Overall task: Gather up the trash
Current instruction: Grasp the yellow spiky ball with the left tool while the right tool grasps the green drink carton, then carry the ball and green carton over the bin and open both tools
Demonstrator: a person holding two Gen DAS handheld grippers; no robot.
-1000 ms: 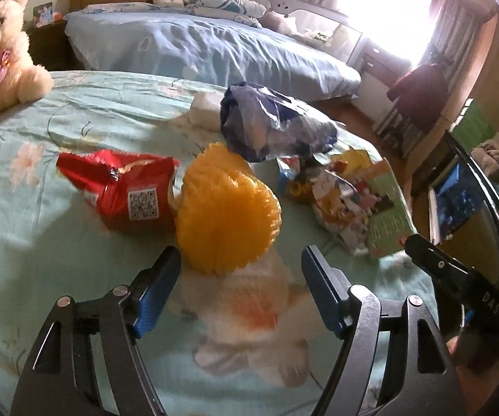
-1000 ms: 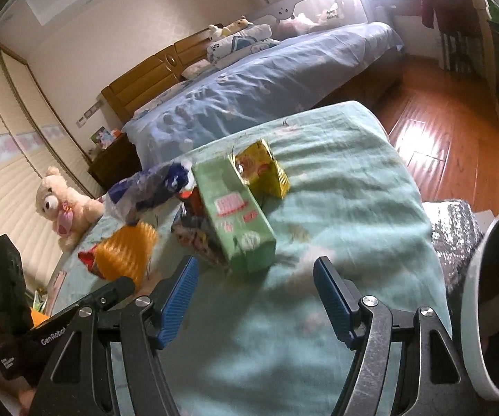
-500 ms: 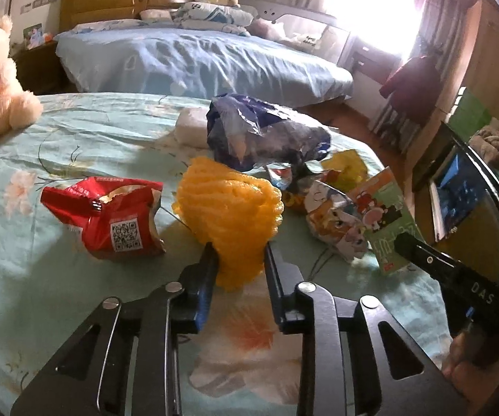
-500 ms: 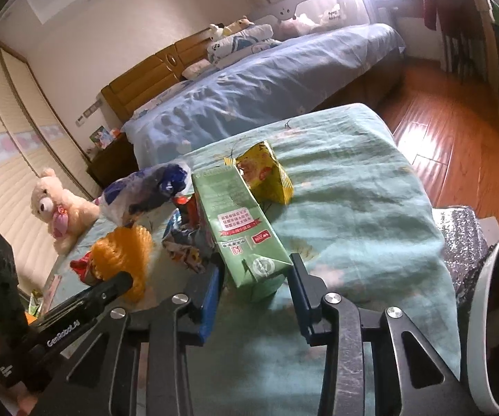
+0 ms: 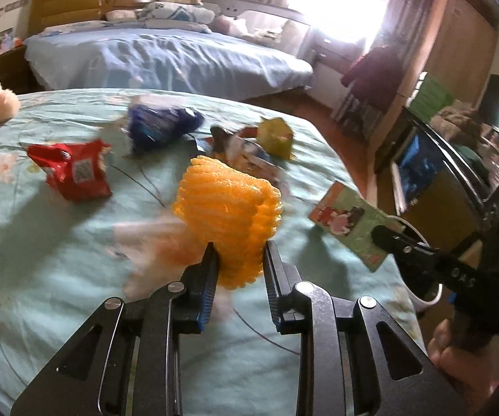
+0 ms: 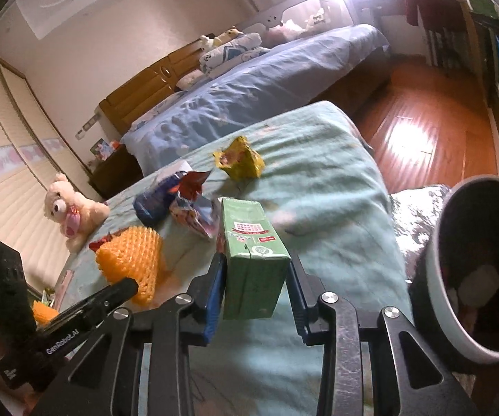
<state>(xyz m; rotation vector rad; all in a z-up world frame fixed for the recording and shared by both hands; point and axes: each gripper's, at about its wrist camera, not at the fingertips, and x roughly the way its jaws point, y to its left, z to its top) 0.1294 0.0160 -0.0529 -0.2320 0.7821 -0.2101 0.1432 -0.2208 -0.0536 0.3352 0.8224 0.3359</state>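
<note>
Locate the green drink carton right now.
The green drink carton sits clamped in the right claw, centre of the right wrist view, above the teal bedspread, left of the bin.

Left gripper: jaws, open a second ago, now clamp the orange foam fruit net, lifted clear of the bedspread. Right gripper: jaws now clamp the green drink carton, also raised.

Strong daylight pours from a blown-out window, washing both views' upper parts white and leaving a bright glare patch on the wooden floor. Fisheye bending darkens the corners. Motion blur smears the wrappers; soft shadows lie on the bedspread.
</note>
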